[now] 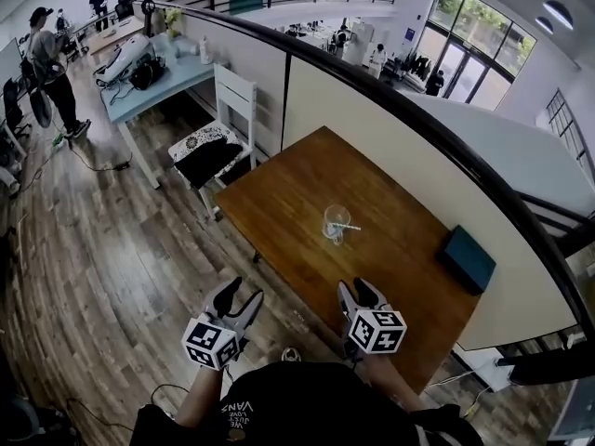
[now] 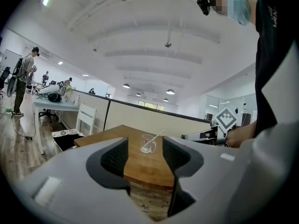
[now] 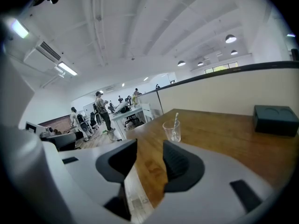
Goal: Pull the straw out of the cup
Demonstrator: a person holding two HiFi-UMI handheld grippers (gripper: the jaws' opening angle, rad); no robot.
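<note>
A clear glass cup (image 1: 335,222) stands near the middle of the wooden table (image 1: 279,193), with a white straw (image 1: 346,226) leaning out toward the right. The cup (image 2: 148,143) and straw (image 2: 155,137) show between the jaws in the left gripper view, and the cup (image 3: 171,130) with its straw (image 3: 175,121) stands ahead in the right gripper view. My left gripper (image 1: 238,305) is open off the table's near-left edge. My right gripper (image 1: 356,295) is open over the near edge. Both are well short of the cup and hold nothing.
A dark teal box (image 1: 468,258) lies at the table's right end. A white chair (image 1: 221,128) with a patterned cushion stands left of the table. A railing with a panel (image 1: 390,137) runs behind it. People stand far off near a desk (image 1: 158,77).
</note>
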